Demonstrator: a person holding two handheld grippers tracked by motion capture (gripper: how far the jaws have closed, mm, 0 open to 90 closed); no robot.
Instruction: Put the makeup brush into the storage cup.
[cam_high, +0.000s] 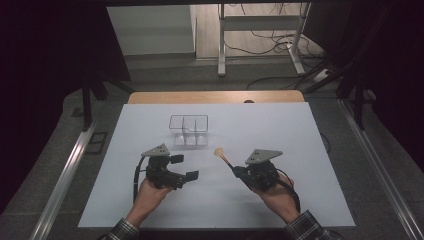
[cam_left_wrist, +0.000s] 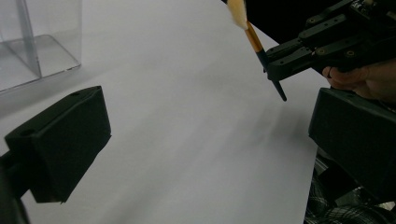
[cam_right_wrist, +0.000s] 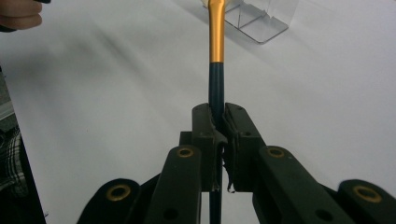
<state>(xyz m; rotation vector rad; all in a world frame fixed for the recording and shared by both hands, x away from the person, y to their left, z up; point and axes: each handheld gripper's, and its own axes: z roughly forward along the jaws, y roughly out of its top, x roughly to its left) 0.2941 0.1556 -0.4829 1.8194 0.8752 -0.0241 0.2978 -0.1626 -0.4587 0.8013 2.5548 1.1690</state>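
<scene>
Black jaws of our right gripper (cam_right_wrist: 218, 122) are pressed together on the dark handle of a makeup brush (cam_right_wrist: 215, 51). We hold the brush above the white table (cam_high: 300, 130), its pale tip toward the clear plastic organizer (cam_high: 188, 131) but apart from it. Our left gripper (cam_high: 184, 167) stands wide open and holds nothing.

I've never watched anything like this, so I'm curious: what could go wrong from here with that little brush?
1. The right hand-held gripper pinches the thin black-and-gold makeup brush only on its slim handle, so it might twist or slip.
2. The clear plastic divided organiser box looks light; a nudge from the brush could push it along the white table.
</scene>
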